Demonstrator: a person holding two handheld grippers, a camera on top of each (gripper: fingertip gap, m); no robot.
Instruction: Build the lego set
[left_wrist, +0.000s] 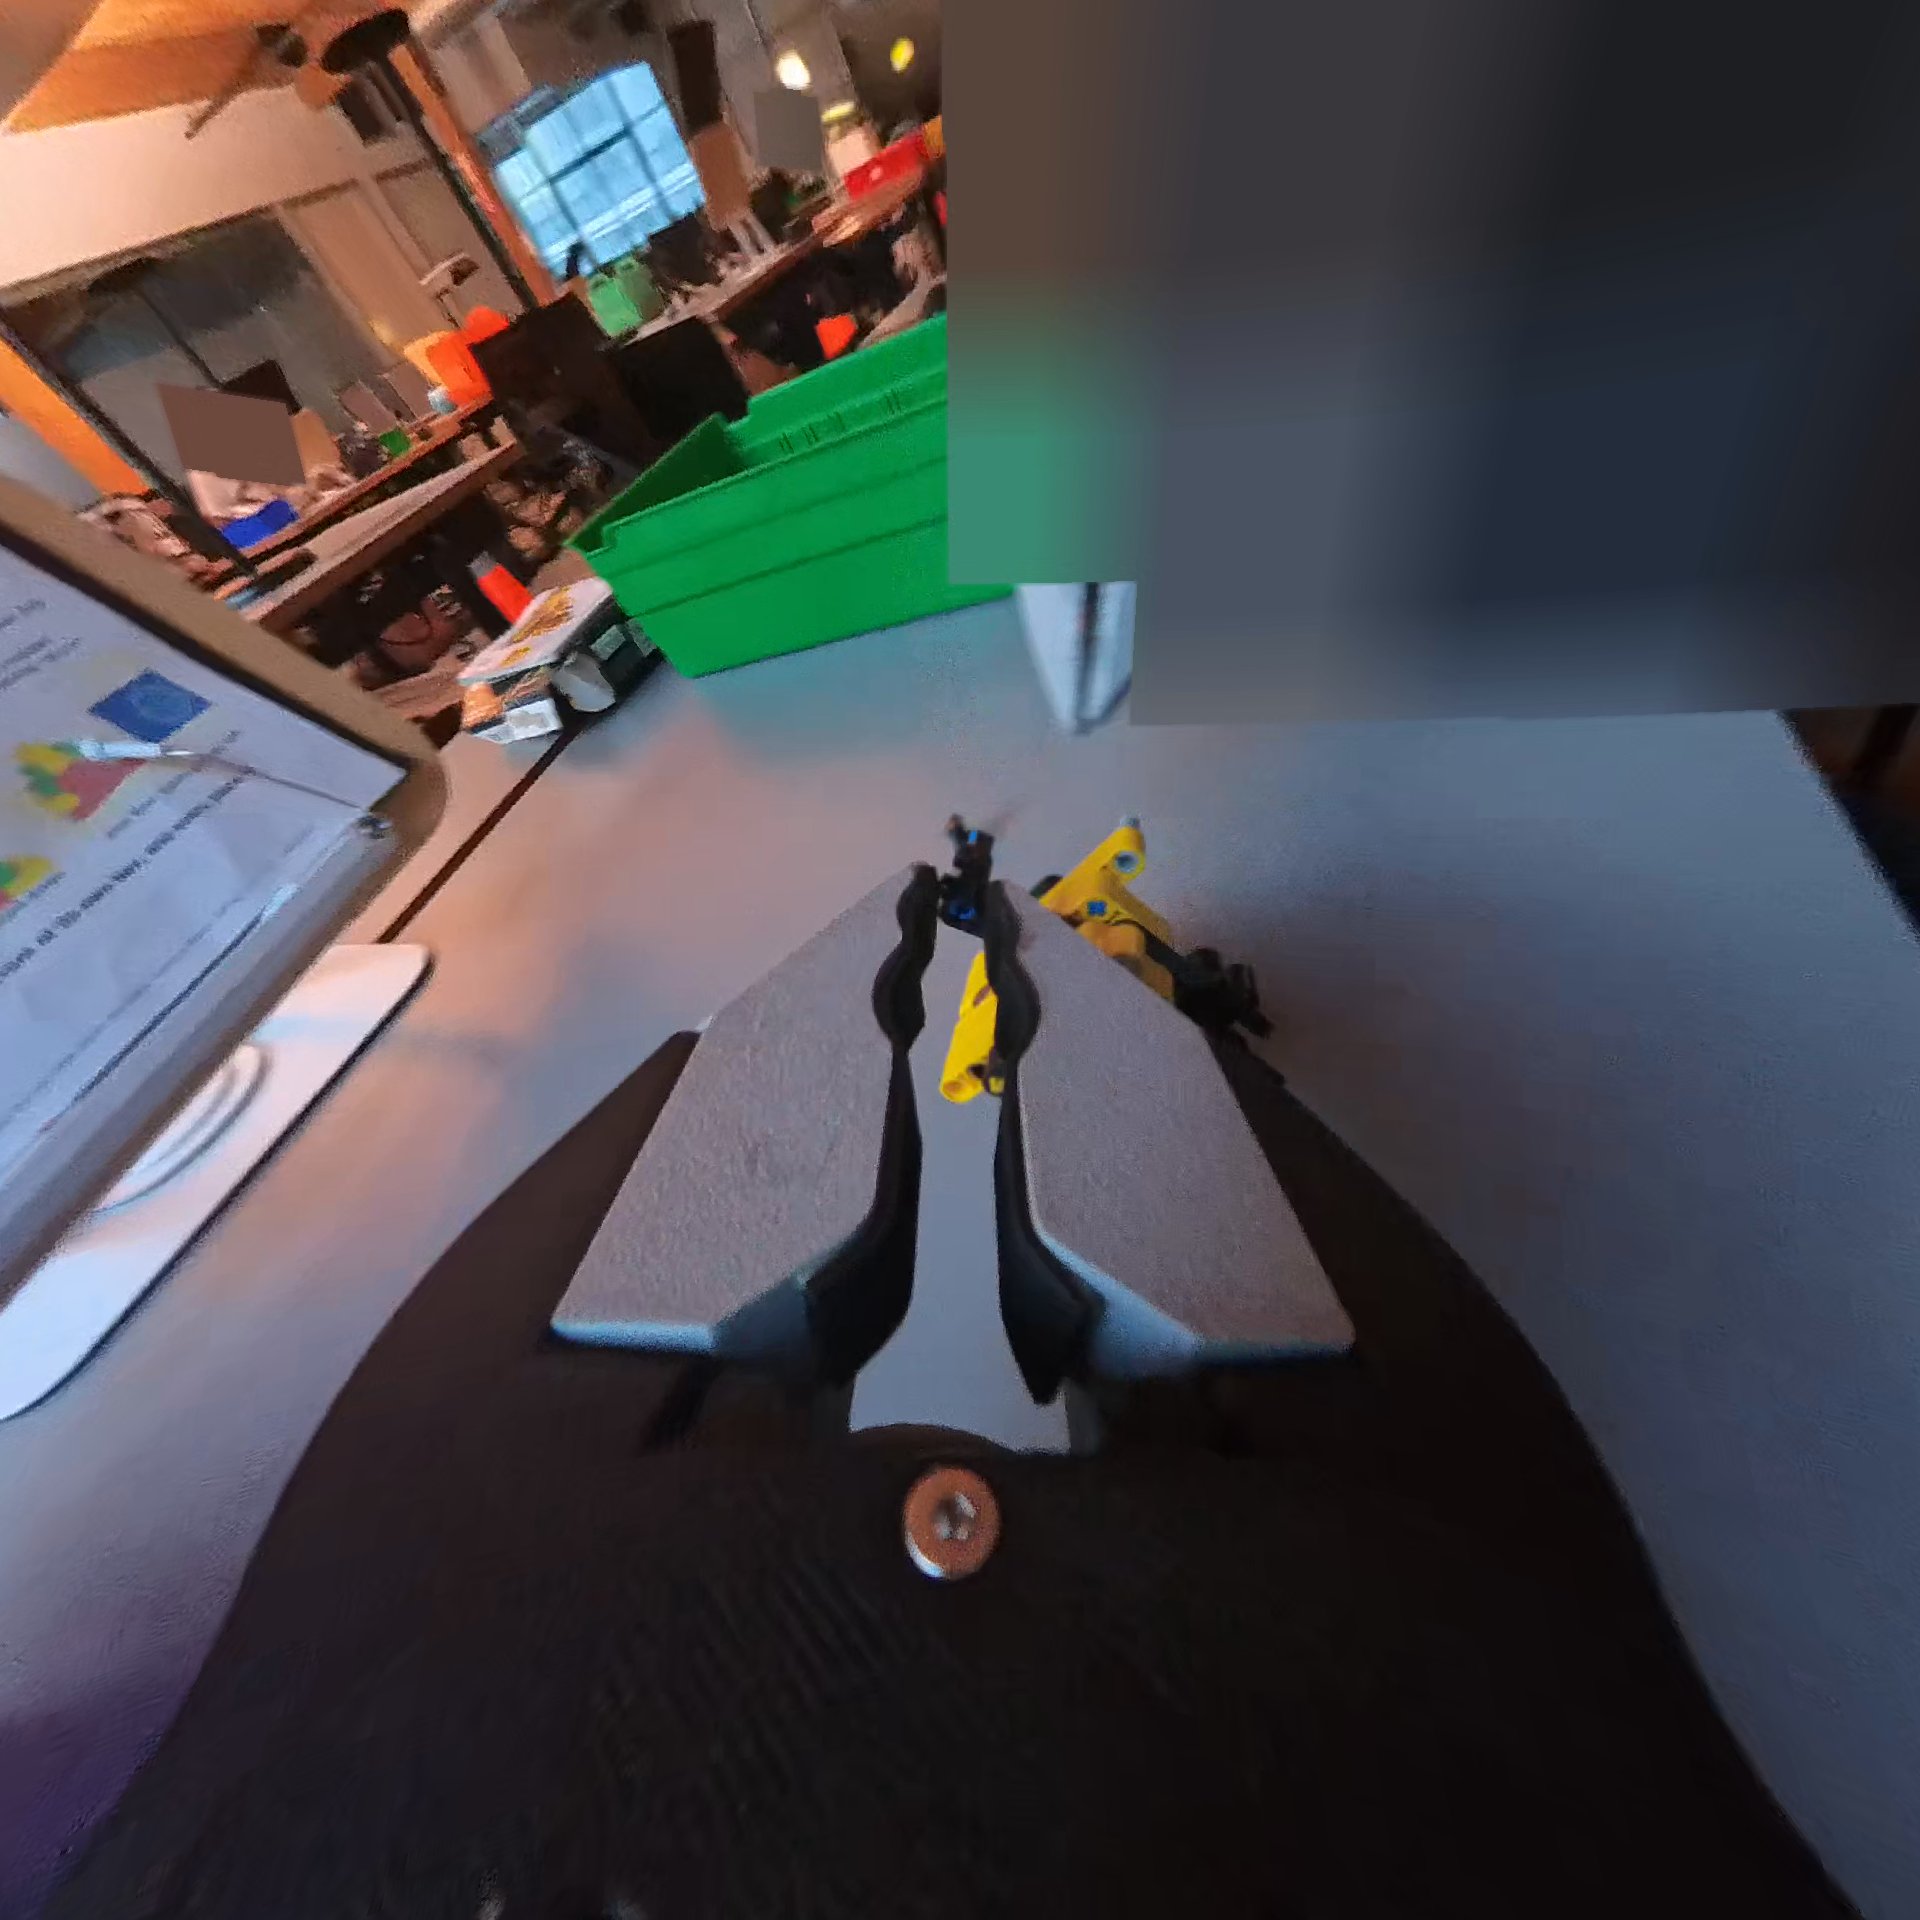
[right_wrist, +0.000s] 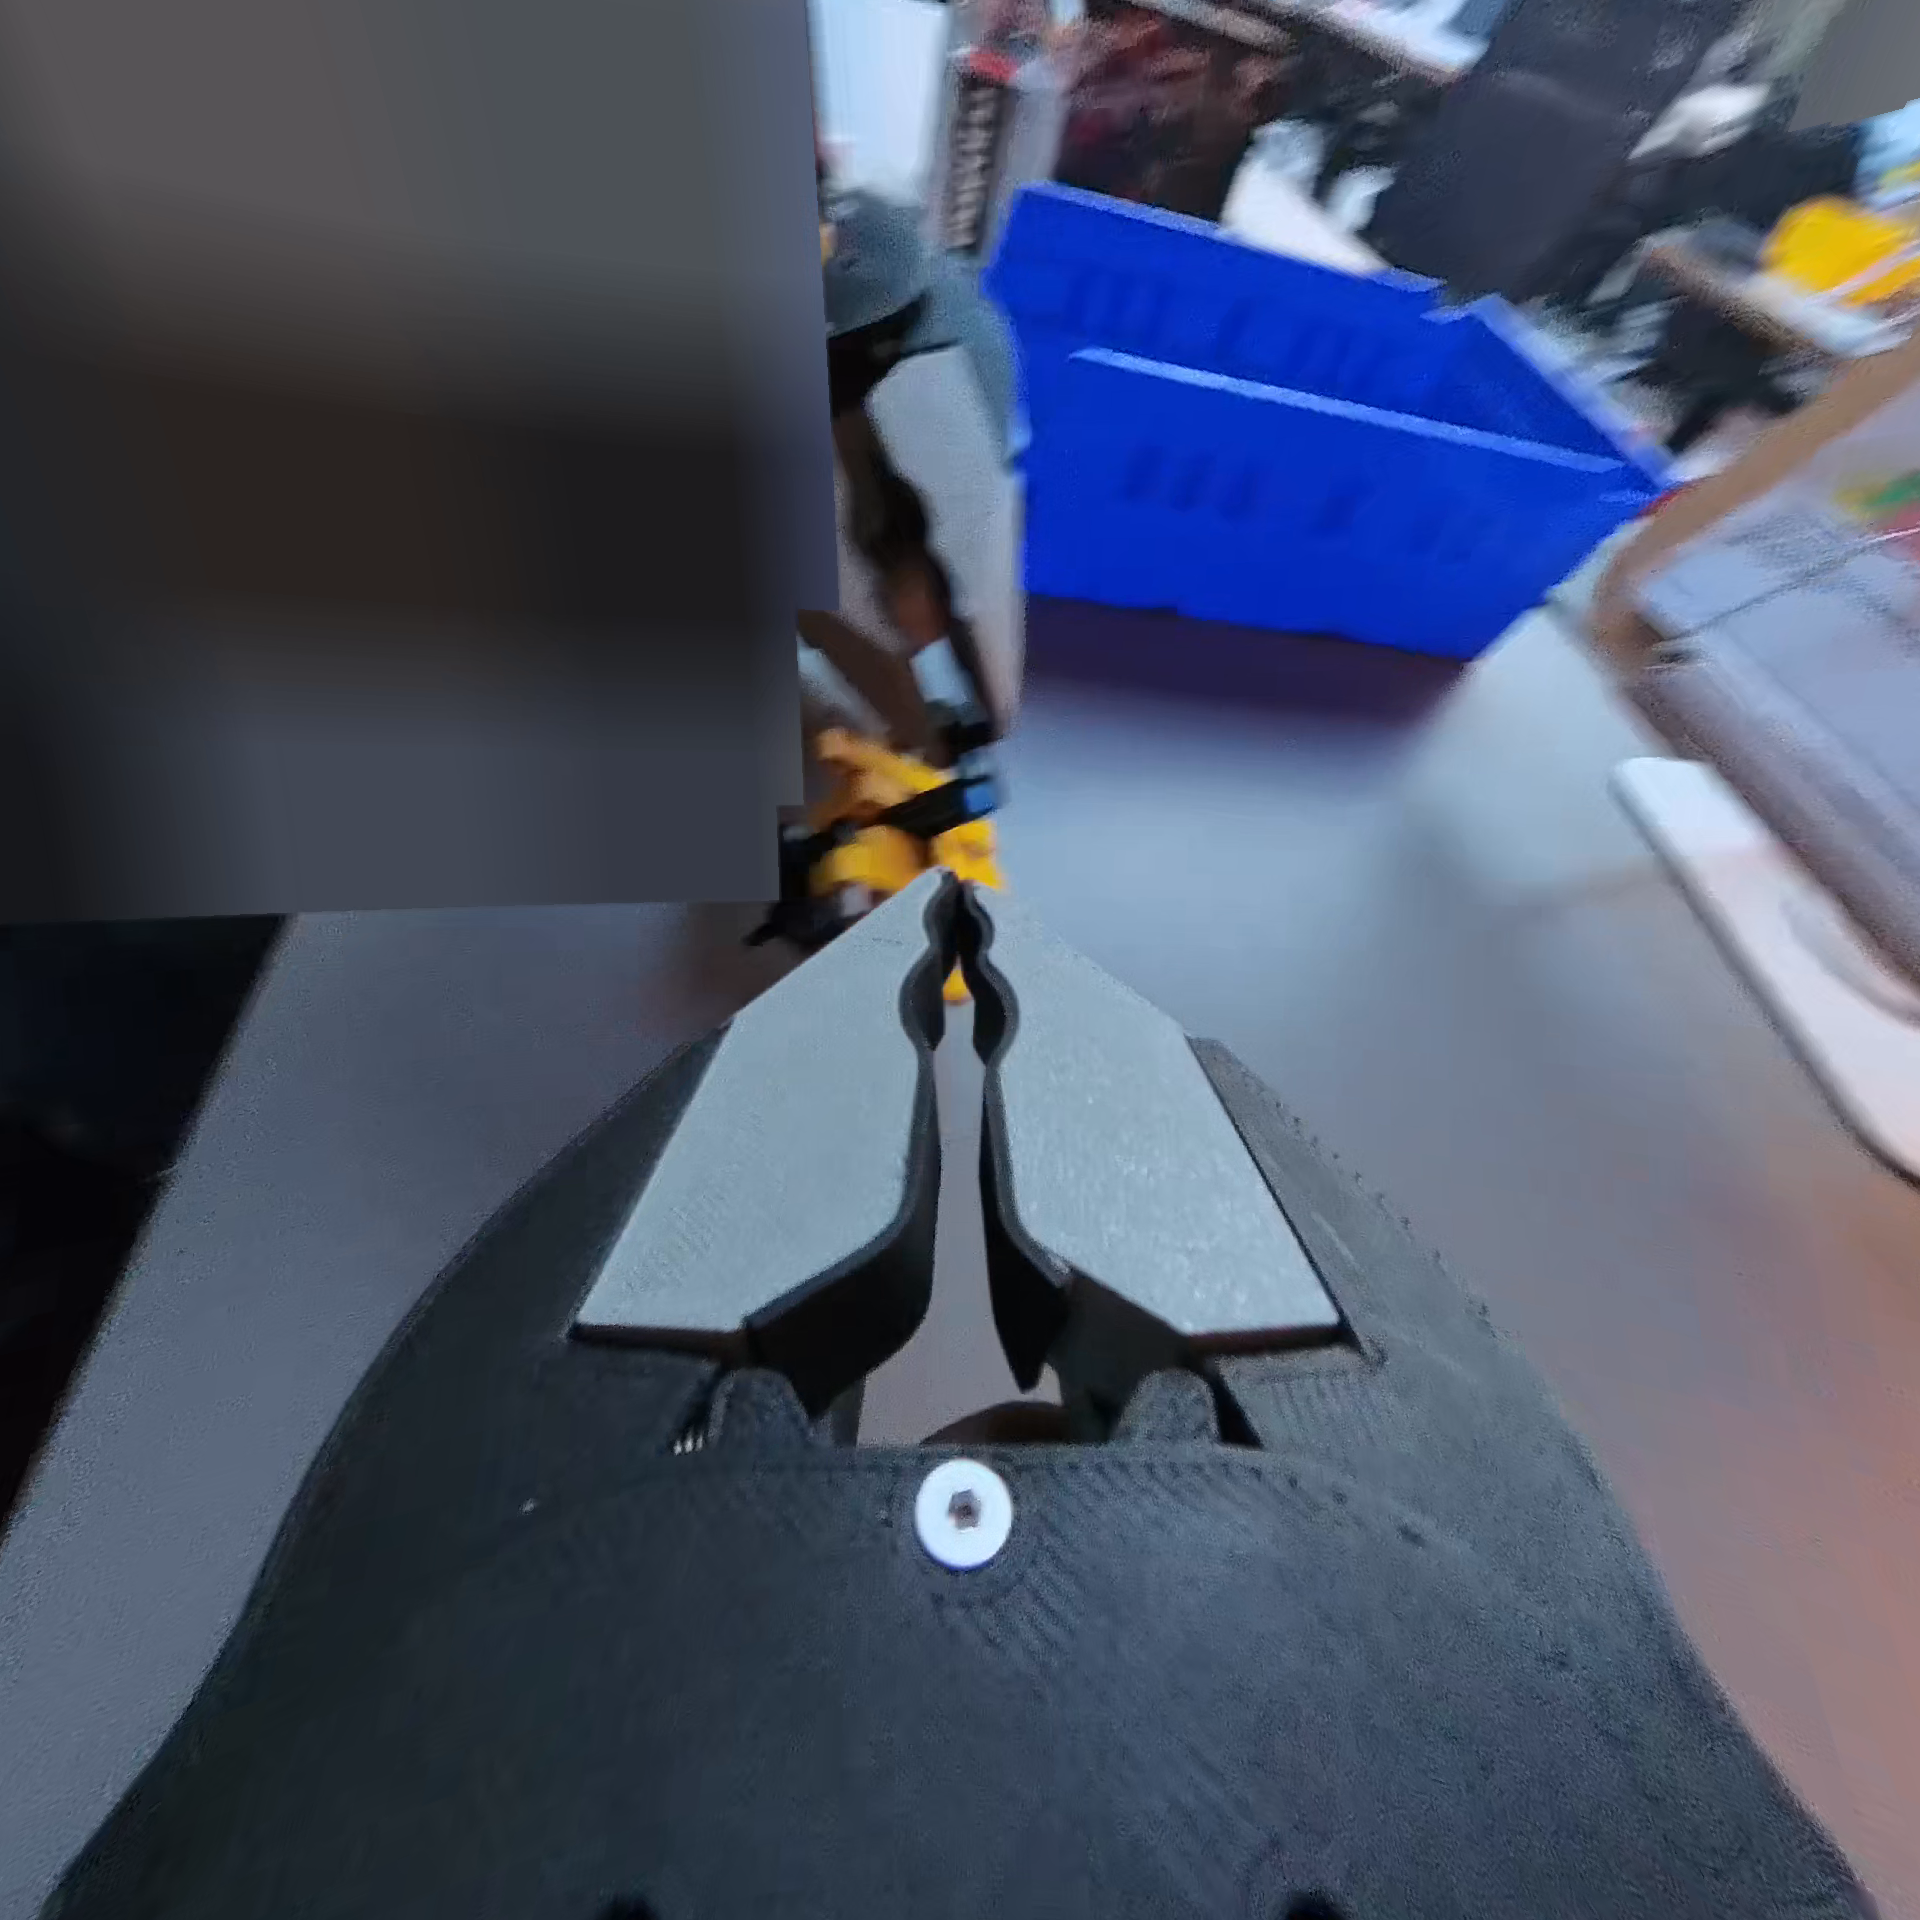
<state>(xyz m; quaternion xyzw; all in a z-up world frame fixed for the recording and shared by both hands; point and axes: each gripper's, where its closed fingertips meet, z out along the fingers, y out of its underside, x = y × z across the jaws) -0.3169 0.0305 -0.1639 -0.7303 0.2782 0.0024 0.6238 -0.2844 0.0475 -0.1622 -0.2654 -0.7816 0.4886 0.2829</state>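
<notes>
In the left wrist view my left gripper (left_wrist: 958, 902) is shut on a small black lego piece with blue pins (left_wrist: 968, 871), held just above the grey table. A yellow and black lego assembly (left_wrist: 1117, 925) lies on the table right behind and to the right of the fingertips; part of it shows between the fingers. In the right wrist view my right gripper (right_wrist: 956, 902) is shut and looks empty, its tips just in front of the yellow lego assembly (right_wrist: 883, 821). The left gripper with the black and blue piece (right_wrist: 961, 784) shows beyond it.
Stacked green bins (left_wrist: 790, 520) stand at the table's far side in the left wrist view, with a monitor (left_wrist: 156, 862) and its stand at the left. A blue bin (right_wrist: 1299, 457) stands far right in the right wrist view, near the monitor base (right_wrist: 1787, 956). Some 5 cm of space lies between my two pairs of fingers.
</notes>
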